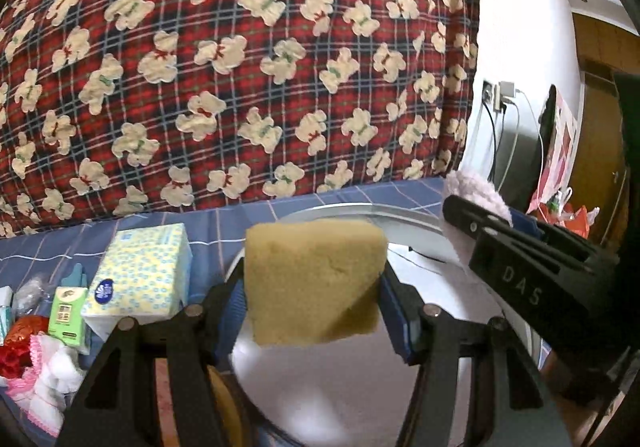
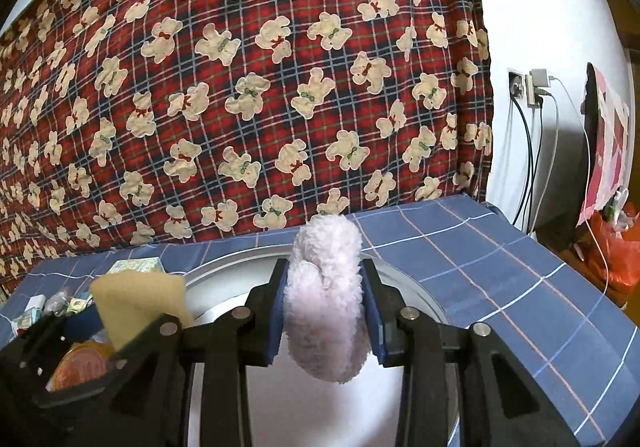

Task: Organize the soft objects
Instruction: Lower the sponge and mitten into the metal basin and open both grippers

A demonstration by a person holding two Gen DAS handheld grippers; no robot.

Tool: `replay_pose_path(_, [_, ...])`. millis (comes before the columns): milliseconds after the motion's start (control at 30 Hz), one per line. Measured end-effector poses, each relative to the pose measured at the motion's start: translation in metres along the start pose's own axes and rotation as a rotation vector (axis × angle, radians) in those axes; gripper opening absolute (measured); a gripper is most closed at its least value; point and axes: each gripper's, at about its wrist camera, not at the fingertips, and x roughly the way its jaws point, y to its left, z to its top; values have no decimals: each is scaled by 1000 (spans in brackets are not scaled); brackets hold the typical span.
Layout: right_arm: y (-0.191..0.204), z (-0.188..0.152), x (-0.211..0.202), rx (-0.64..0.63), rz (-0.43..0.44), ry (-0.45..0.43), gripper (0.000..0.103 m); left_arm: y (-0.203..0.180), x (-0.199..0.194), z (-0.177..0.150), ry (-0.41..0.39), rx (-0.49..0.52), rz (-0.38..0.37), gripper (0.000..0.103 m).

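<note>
Our left hand-held gripper (image 1: pixel 314 311) is clamped on a yellow sponge (image 1: pixel 314 281), its blue pads pressing the block's two sides. The sponge hangs above a round white basin (image 1: pixel 360 399) that sits on the bed (image 1: pixel 224 219), on a blue checked sheet.

Our right hand-held gripper (image 2: pixel 324 311) grips a fluffy pink toy (image 2: pixel 326 299), squeezed between its pads so the fluff bulges above and below them. It too hangs over the basin (image 2: pixel 416 295), just to the right of the sponge (image 2: pixel 136 307). From the left wrist view we see the right hand-held gripper (image 1: pixel 532 267) coming in from the right with the pink toy (image 1: pixel 476 195) at its tip.

To the left of the basin a tissue pack (image 1: pixel 140 275) with a blue flower print lies on the sheet, beside a small green packet (image 1: pixel 66 313) and a heap of white and pink cloth (image 1: pixel 44 379). A red plaid blanket (image 1: pixel 240 59) with cream bears rises behind everything.
</note>
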Motion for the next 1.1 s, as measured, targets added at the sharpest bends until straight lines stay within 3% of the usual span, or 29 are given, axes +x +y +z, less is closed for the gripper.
replay_pose_path(400, [-3,0,2,14,2,16,38,-6,10,-6,29,29,15,61])
replay_pose_path(533, [-3,0,2,18,5,12,71,-7,11,-7,30,38,19,64])
replay_pose_path(600, [-5,0,-1,31,5,-1,80,-8,10,-9,20,45,21,74])
replay_pose_path(700, [-5,0,-2,36,6,-18,80,-10,3,-9,-13,57,46,96])
replay_pose_path(767, [-6,-1,-3,39,8,-15,80,-10,-5,-9,-53,61,80,103])
replay_pose_path(867, [-6,0,-4,50,11,-20,80,-9,-14,-8,-98,74,112,103])
replay_pose_path(1100, [-5,0,-6,59,18,-40,81,-8,-18,-9,-106,108,151,103])
